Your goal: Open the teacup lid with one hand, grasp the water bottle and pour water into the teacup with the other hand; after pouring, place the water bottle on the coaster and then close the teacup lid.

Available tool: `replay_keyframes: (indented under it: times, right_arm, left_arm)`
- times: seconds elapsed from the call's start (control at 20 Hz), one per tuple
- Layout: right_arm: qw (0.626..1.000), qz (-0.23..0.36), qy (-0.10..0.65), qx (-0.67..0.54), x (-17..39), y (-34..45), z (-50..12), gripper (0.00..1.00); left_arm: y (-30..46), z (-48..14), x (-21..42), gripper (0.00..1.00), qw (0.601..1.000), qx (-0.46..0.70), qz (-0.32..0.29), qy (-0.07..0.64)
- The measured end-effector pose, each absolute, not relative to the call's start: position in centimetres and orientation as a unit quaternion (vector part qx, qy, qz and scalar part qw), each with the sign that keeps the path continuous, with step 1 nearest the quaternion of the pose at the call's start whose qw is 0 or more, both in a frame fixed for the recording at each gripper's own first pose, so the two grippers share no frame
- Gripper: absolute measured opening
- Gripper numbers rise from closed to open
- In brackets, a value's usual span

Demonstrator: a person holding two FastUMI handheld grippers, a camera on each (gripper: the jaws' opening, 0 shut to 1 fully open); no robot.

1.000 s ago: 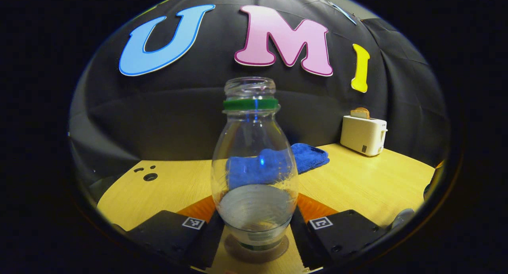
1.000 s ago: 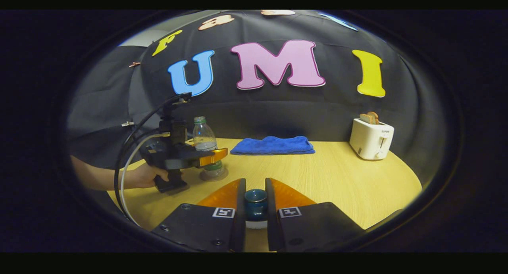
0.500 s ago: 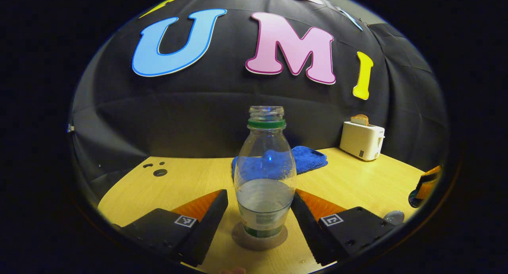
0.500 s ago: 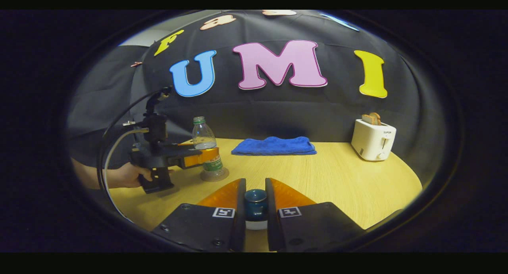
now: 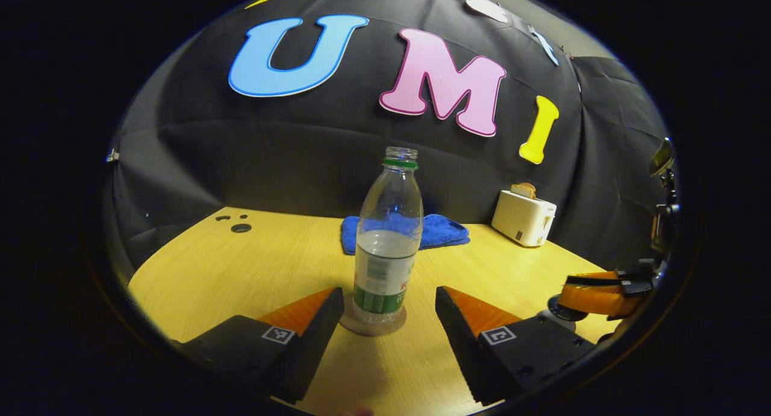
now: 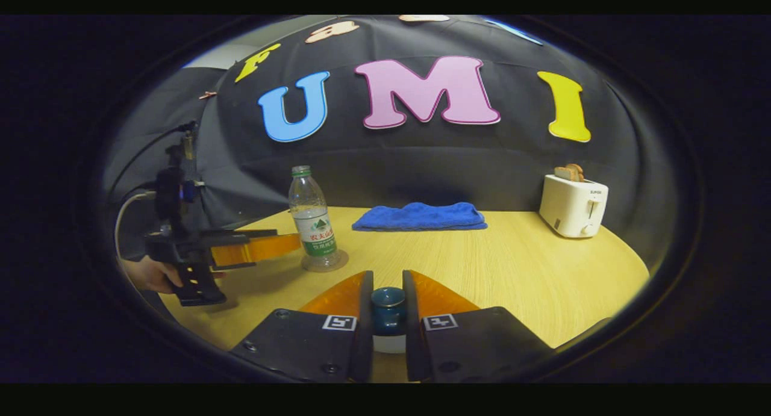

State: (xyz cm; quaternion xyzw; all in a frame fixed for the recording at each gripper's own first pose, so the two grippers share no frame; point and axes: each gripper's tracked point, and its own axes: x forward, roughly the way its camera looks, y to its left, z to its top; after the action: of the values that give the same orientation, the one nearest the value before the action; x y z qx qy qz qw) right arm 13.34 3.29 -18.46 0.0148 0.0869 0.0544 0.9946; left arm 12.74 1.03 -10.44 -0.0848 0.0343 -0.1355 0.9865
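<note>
We log water bottle upright on coaster, frame centre, uncapped; pour judged done. Left gripper spread wide, clear of bottle. Right gripper clamps teacup lid, bottom centre of right gripper view. Remaining: close teacup.

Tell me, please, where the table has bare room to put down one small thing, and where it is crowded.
The widest bare wood lies between the water bottle and the toaster, in front of the blue towel. Another bare patch is left of the bottle, toward the table's holes. It is crowded near the coaster, where the left claw stands open, and at the right claw, shut on the teacup lid.
</note>
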Motion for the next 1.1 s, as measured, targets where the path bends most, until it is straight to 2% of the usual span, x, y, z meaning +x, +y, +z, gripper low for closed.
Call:
replay_keyframes:
  times: [0.1,0.15,0.3,0.35,0.4,0.45,0.5,0.6,0.65,0.8,0.85,1.0,1.05,1.1]
  right_arm:
    - [0.995,0.050,0.085,0.017,13.4,3.2,-19.1,0.29]
    - [0.995,0.049,0.083,0.016,13.2,3.1,-19.4,0.31]
    - [0.995,0.047,0.086,0.008,12.8,3.0,-20.8,0.20]
    - [0.995,0.045,0.087,0.007,12.6,2.8,-21.3,0.20]
    - [0.995,0.044,0.086,0.007,12.4,2.8,-21.6,0.31]
    - [0.996,0.041,0.082,0.004,12.3,2.6,-21.6,0.20]
    - [0.996,0.040,0.077,0.001,12.3,2.5,-21.7,0.31]
    - [0.997,0.041,0.073,0.000,12.4,2.6,-21.8,0.21]
    - [0.997,0.043,0.070,0.002,12.5,2.7,-21.6,0.31]
    - [0.996,0.049,0.073,-0.002,12.7,2.9,-21.8,0.24]
    - [0.996,0.050,0.074,-0.005,12.6,2.8,-21.7,0.28]
    - [0.996,0.058,0.070,-0.005,11.9,2.9,-20.1,0.47]
    - [0.996,0.062,0.069,-0.002,11.6,3.0,-19.1,0.62]
    - [0.996,0.063,0.065,-0.002,11.2,2.9,-17.9,0.67]
  left_arm:
    - [2.0,-11.1,11.3,0.99,0.988,-0.074,-0.127,0.038]
    - [2.5,-11.6,10.7,0.96,0.989,-0.072,-0.123,0.042]
    - [3.6,-13.0,8.9,0.96,0.988,-0.088,-0.112,0.064]
    - [3.6,-13.4,8.6,0.96,0.987,-0.093,-0.112,0.071]
    - [3.6,-13.7,8.2,0.96,0.986,-0.096,-0.111,0.075]
    - [3.7,-13.8,8.0,0.96,0.987,-0.096,-0.108,0.074]
    - [3.8,-13.8,7.7,0.96,0.987,-0.098,-0.106,0.074]
    - [3.5,-14.0,7.3,0.96,0.986,-0.104,-0.108,0.077]
    - [3.2,-14.2,7.4,0.96,0.985,-0.107,-0.109,0.079]
    - [2.8,-14.3,7.0,0.96,0.984,-0.113,-0.108,0.086]
    - [2.6,-14.2,6.8,0.96,0.984,-0.114,-0.108,0.087]
    - [2.6,-13.4,5.6,0.96,0.984,-0.111,-0.099,0.095]
    - [3.1,-12.7,5.2,0.96,0.987,-0.104,-0.083,0.094]
    - [3.9,-11.5,4.6,0.98,0.990,-0.095,-0.062,0.087]
